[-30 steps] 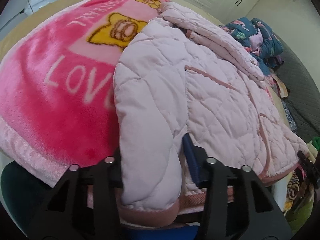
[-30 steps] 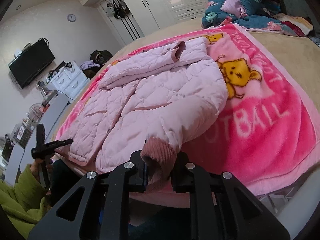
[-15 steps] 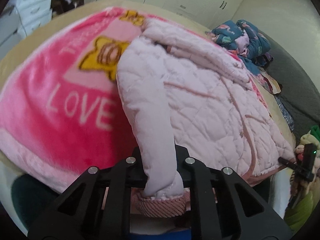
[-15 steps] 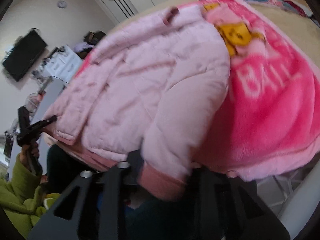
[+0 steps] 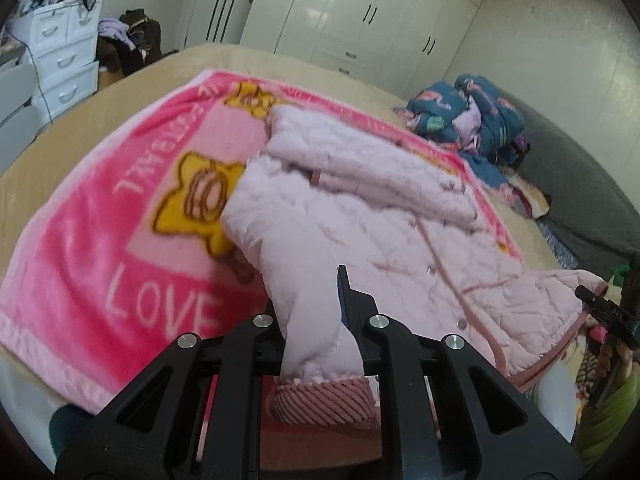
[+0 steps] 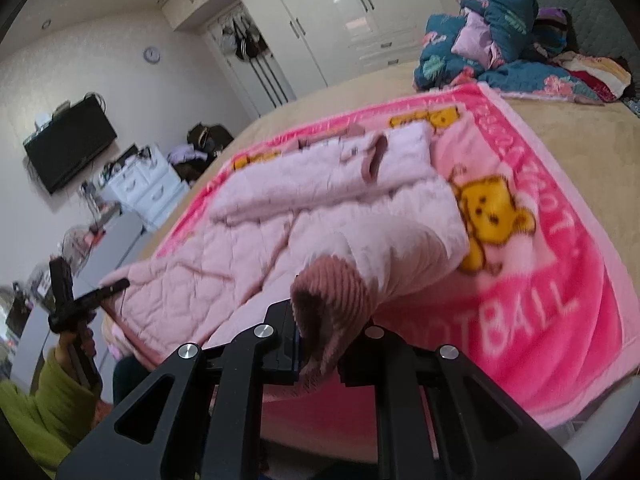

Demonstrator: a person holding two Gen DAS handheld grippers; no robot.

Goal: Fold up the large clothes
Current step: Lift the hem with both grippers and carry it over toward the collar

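Note:
A pale pink quilted jacket (image 5: pixel 400 224) lies open-side up on a pink cartoon blanket (image 5: pixel 100 240) on the bed; it also shows in the right wrist view (image 6: pixel 320 208). My left gripper (image 5: pixel 316 332) is shut on one sleeve just above its ribbed cuff (image 5: pixel 320 400) and holds it raised. My right gripper (image 6: pixel 320 344) is shut on the other sleeve at its ribbed cuff (image 6: pixel 332 292), also lifted off the blanket. Each gripper shows small at the other view's edge, the right (image 5: pixel 608 312) and the left (image 6: pixel 80 300).
A heap of dark blue floral bedding (image 5: pixel 468 120) lies at the bed's far end, also in the right wrist view (image 6: pixel 500 40). White drawers (image 5: pixel 60 60), white wardrobes (image 5: pixel 360 20) and a wall television (image 6: pixel 68 152) stand around. The beige bed (image 6: pixel 580 140) extends past the blanket.
Both grippers have closed on the sleeves and lifted them up and back from the bed. The views now look more level across the room.

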